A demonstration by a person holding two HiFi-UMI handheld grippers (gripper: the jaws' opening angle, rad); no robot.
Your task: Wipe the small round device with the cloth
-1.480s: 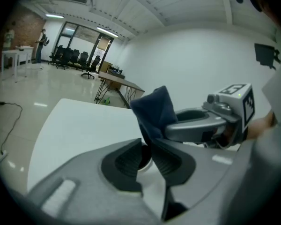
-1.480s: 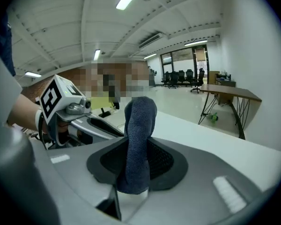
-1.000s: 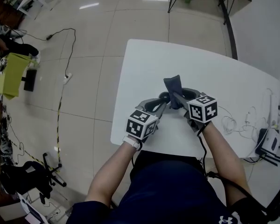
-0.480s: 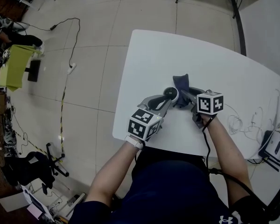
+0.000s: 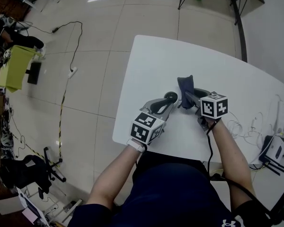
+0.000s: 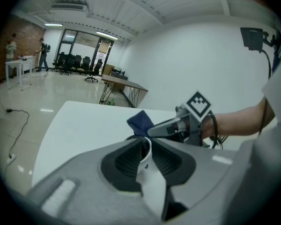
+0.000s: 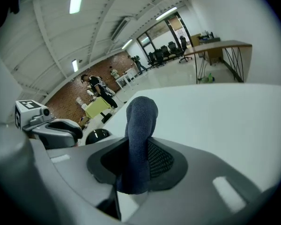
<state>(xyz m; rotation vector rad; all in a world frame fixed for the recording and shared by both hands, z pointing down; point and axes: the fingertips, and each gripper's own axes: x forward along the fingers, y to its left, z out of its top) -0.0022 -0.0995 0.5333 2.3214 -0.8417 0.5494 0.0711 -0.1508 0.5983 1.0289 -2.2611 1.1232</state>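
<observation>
The small round device [image 5: 171, 97], black on top with a white rim, sits between the jaws of my left gripper [image 5: 167, 103] just above the white table [image 5: 151, 60]. In the left gripper view its white edge [image 6: 147, 175] is squeezed between the dark pads, and those jaws are opening slightly. My right gripper [image 5: 189, 98] is shut on a dark blue cloth [image 5: 185, 85] whose free end stands up beyond the fingertips, right beside the device. The right gripper view has the cloth [image 7: 140, 130] upright between the pads and the device [image 7: 97, 136] just left of it.
White cables [image 5: 246, 124] and a white router [image 5: 272, 150] lie on the table's right side. The table's near edge is close to the person's body. On the tiled floor at the left are a power strip [image 5: 71, 71] with its cord and a black chair base [image 5: 42, 171].
A second ago the cloth lay over the device. Now it stands just to the device's right and the black top shows. Both grippers stay close together.
</observation>
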